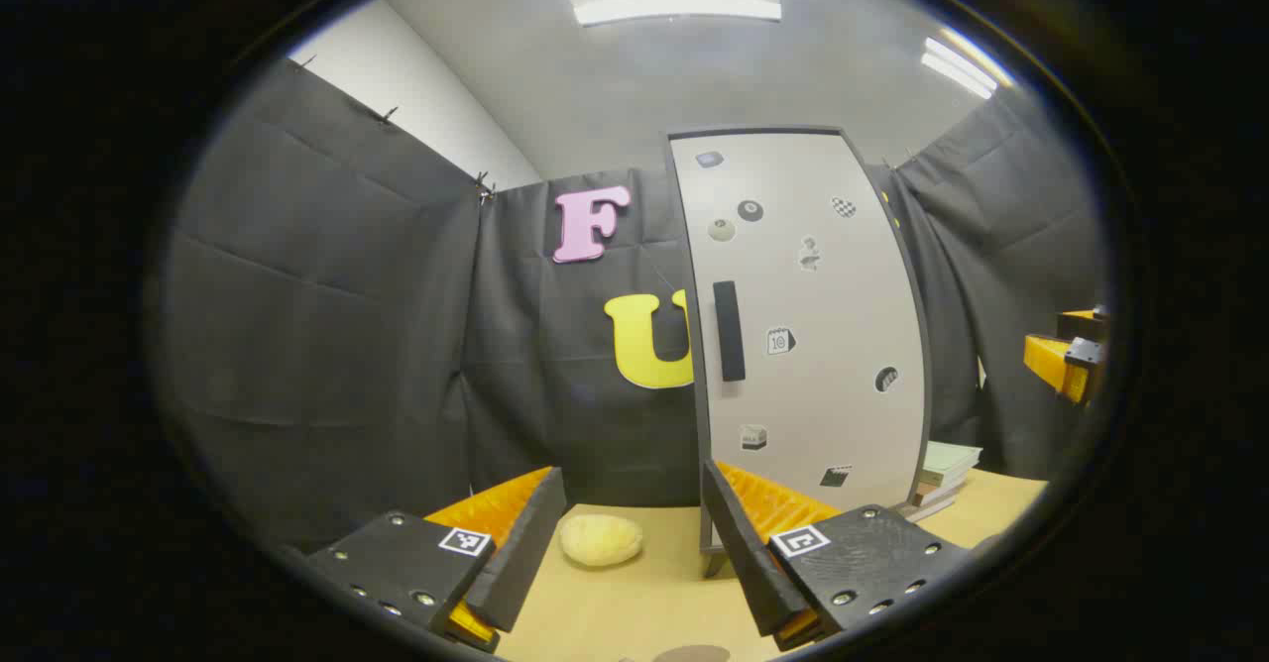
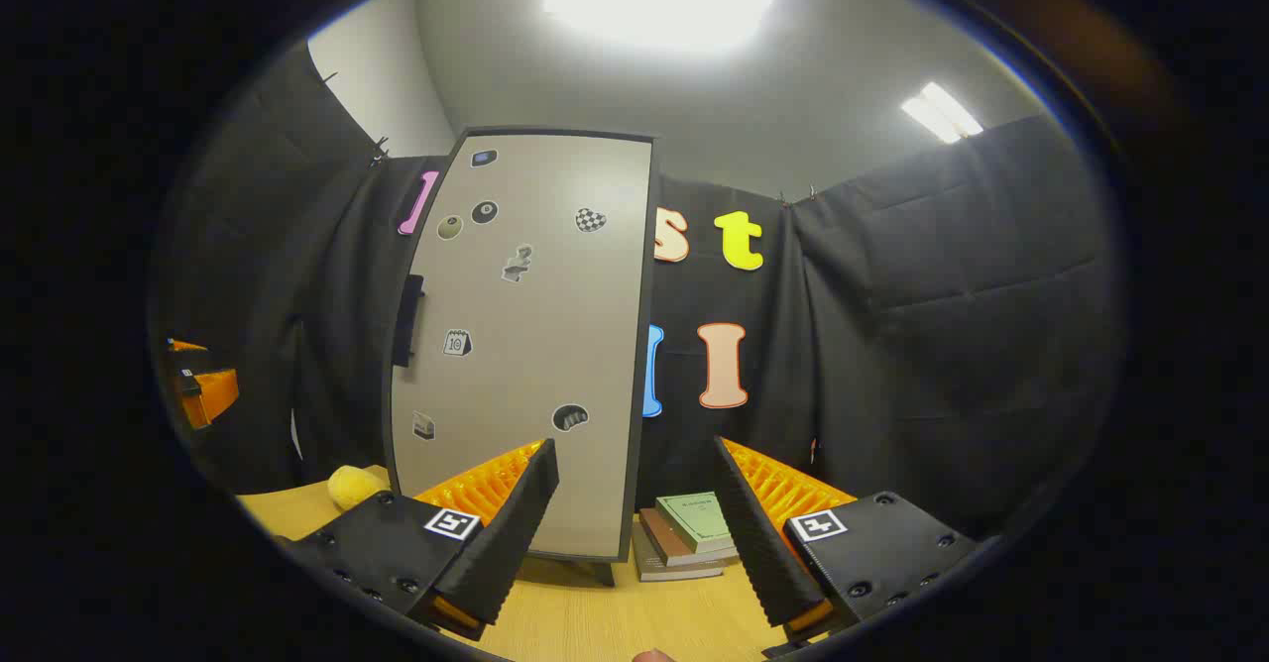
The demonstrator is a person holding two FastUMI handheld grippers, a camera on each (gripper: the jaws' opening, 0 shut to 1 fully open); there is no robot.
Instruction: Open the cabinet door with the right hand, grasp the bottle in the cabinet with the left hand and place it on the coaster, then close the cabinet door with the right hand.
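Observation:
A tall grey cabinet [image 1: 813, 345] stands on the wooden table, its door shut and dotted with small stickers. A black vertical handle [image 1: 729, 330] sits on the door's left edge. The cabinet [image 2: 525, 345] and its handle [image 2: 406, 320] also appear in the right gripper view, left of centre. The shut door hides whatever is inside. My left gripper [image 1: 625, 543] is open and empty, held short of the cabinet. My right gripper [image 2: 639, 523] is open too, in front of the door's right edge. A brown round edge, perhaps the coaster [image 1: 691, 654], peeks in below the left gripper.
A yellow lumpy object [image 1: 600, 538] lies on the table [image 1: 634, 612] left of the cabinet. A stack of books [image 2: 689, 533] rests to the cabinet's right. Black cloth walls close in on all sides. The other gripper [image 1: 1071, 360] shows at the far right.

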